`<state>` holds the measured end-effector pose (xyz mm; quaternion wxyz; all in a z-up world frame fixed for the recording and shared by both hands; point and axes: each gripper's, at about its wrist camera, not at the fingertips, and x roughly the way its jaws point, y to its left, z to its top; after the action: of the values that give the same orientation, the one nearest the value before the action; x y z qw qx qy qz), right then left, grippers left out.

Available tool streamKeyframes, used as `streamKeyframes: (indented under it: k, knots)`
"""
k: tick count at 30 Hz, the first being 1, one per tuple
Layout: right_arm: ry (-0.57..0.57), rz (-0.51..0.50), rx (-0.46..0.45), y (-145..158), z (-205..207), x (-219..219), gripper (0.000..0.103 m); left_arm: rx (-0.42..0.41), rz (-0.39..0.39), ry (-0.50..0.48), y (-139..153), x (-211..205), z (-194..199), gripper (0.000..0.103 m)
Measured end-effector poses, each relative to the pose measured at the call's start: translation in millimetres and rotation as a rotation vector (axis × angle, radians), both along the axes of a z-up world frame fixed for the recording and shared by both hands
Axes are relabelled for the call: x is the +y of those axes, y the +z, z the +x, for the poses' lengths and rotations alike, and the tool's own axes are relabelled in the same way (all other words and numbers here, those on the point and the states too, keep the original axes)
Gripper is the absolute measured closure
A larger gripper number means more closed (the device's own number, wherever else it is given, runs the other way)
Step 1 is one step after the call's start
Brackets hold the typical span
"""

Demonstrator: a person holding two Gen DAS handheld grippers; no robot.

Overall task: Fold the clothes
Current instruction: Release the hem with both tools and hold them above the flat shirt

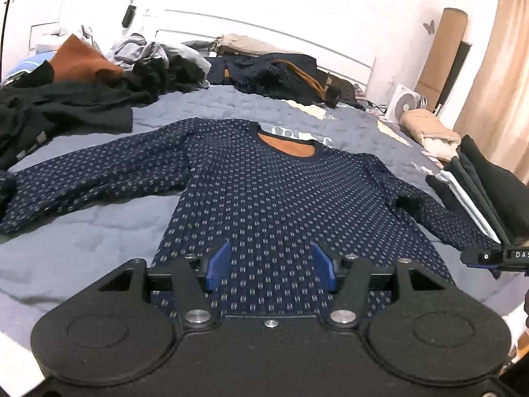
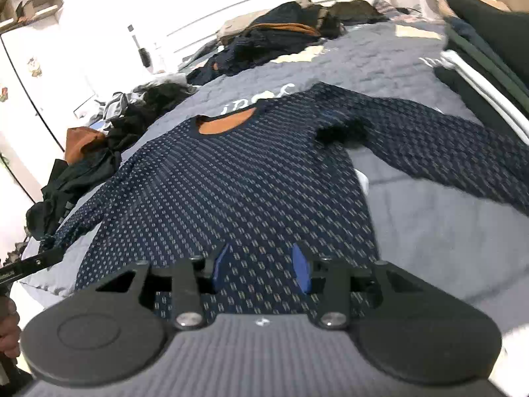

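The navy dotted sweater [image 1: 264, 192] lies spread flat on the bed [image 1: 99, 251], sleeves out. Our left claw [image 1: 269, 266] and right claw [image 2: 261, 268] hover spread and empty over its hem; we should pinch a sleeve cuff cleanly and fold inward.

Bare quilt [image 1: 82, 241] beside sweater [image 1: 264, 198] passable; folded stack [image 1: 479, 192], clothes heap [image 1: 66, 99] block edges.

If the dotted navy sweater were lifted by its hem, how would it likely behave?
The navy sweater would probably drape and sag, since it lies flat and limp on the bedspread. Its spread sleeves would likely trail. It looks unlikely to slip.
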<state>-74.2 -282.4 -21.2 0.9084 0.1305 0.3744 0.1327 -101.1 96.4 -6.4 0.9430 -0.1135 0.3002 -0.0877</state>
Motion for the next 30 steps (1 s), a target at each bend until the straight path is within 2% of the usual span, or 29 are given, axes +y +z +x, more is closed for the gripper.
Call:
streamKeyframes:
  k: [6, 10, 14, 22, 30]
  knots:
    - [0.044, -0.061, -0.022, -0.1, 30.4, 26.7, 0.058, -0.015, 0.065, 0.012, -3.0, -10.5, 21.4, 0.041]
    - [0.053, -0.098, -0.025, 6.2, 40.5, 37.3, 0.058, -0.044, 0.076, 0.011, 3.5, -17.2, 23.0, 0.032]
    - [0.050, -0.121, -0.069, 14.6, 44.6, 45.7, 0.058, -0.084, 0.098, -0.008, 11.1, -24.1, 20.4, 0.025]
    - [0.030, -0.233, -0.088, 6.8, 43.8, 63.9, 0.055, -0.080, 0.098, -0.020, 14.6, -30.9, 25.1, 0.020]
    - [0.042, -0.248, -0.095, 4.5, 45.8, 77.6, 0.045, -0.074, 0.112, -0.030, 15.2, -39.9, 33.8, 0.016]
